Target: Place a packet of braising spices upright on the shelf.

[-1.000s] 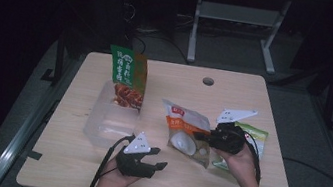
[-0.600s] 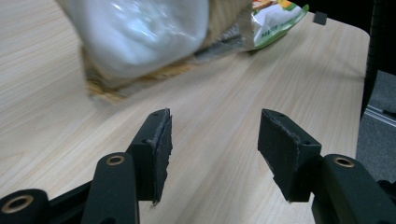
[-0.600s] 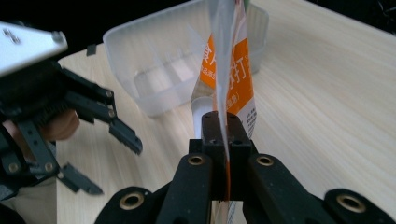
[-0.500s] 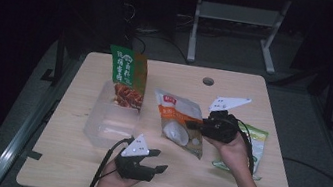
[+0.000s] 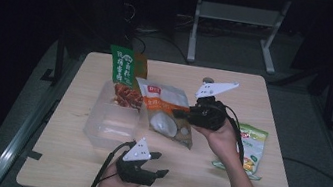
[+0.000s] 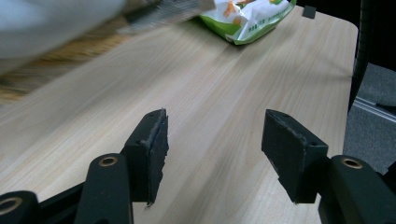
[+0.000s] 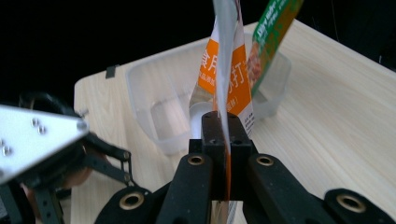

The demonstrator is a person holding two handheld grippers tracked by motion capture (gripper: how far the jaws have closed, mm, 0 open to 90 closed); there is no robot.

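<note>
Snack bag point(image 5: 166, 109), orange and white, hangs pinched in the right gripper point(image 5: 182, 112) just right of the clear tub point(image 5: 111, 124), not yet inside; 1 green bag point(image 5: 124, 74) already stands there. Left gripper point(image 5: 155, 165) rests spread, empty.

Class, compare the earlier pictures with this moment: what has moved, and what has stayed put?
The right gripper, shut on the orange-and-white packet, has carried it leftward toward the clear container. The left gripper stays open near the table's front edge; the green pouch and green snack bag are unmoved.
</note>
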